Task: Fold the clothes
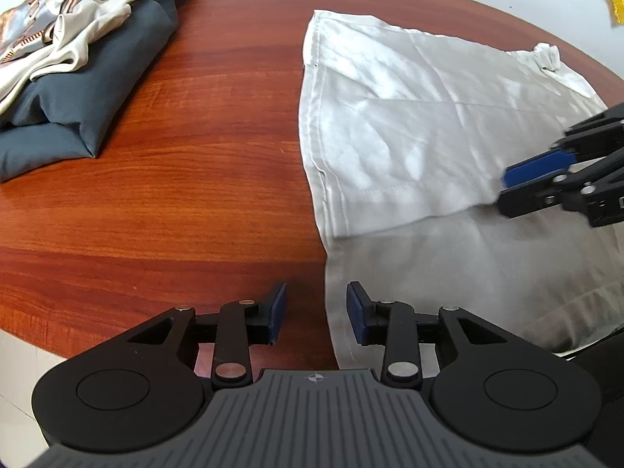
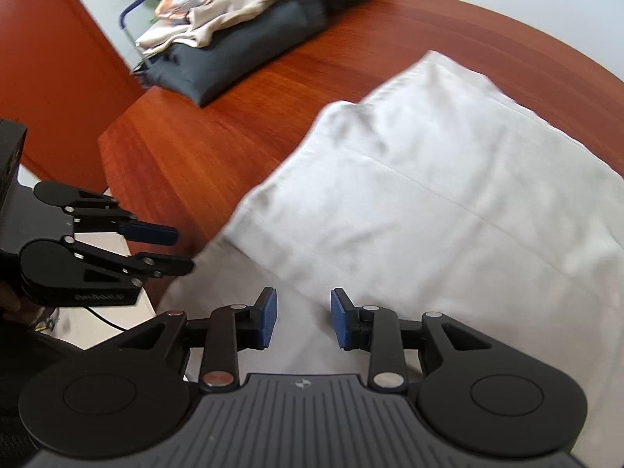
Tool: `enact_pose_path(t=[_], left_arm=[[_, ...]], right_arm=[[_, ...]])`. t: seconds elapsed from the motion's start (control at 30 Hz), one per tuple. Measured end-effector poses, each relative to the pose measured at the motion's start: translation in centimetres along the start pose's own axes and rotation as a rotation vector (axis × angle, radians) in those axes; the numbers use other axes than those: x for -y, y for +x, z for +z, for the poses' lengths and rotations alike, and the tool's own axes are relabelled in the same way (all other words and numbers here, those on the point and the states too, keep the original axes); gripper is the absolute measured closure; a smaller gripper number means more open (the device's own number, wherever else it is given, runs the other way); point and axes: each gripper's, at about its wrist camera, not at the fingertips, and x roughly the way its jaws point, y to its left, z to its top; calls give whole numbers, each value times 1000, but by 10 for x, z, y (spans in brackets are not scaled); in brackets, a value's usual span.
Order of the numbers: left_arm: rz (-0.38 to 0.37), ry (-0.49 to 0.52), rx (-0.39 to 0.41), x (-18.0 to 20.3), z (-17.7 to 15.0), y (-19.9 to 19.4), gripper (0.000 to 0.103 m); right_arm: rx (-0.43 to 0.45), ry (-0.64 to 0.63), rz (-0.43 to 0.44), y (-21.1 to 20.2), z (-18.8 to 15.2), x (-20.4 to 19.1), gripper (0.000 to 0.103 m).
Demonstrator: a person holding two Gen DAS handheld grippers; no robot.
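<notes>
With both tools hanging over the near end of the pale garment [image 1: 429,124], I judge the step in hand to be picking the next edge for a fold. My left tool [image 1: 316,312] has its pads apart with nothing between them, straddling the garment's left edge where it meets the bare worktop [image 1: 175,195]. My right tool [image 2: 303,318] is likewise apart and empty, above the lower layer of cloth. To do this well, I should pinch both layers cleanly at the hem, keep the two grips level, and carry the flap over without dragging the creased upper fold. Farther off, a dark folded piece [image 1: 78,89] sits under a loose cream heap [image 1: 78,27], well apart from my work.
</notes>
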Motion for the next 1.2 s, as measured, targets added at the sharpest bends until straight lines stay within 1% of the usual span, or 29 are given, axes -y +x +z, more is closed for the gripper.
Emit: enact_pose_path(t=[0.13,0.2,0.3,0.4,0.63,0.77,0.9,1.03,1.2], left_arm=[[15,1,7,9,-17,-6,64],[32,-5,7,16,-30,-11,64],[47,-22,3,28,-48,-17,62],[53,-15,9,44,-64,-24,62],[50,-21,51,83,-93,-41,60],[45,-7,80,105,-102,-49,53],[38,36,90,125,-109,-52,52],[37,55,86,138,-113,-51,51],[46,75,79,149,-118,-49,49]], right_arm=[[11,33,-44,-17,-26,16,64],[17,46,-58,-25,-38,21,63],[29,71,-90,-46,-66,30,63],[43,97,-124,-68,-96,38,60],[73,151,-197,-116,-164,52,59],[91,182,-240,-143,-204,59,57],[110,226,-280,-163,-240,65,56],[126,288,-332,-183,-284,74,55],[141,361,-382,-198,-322,85,53]])
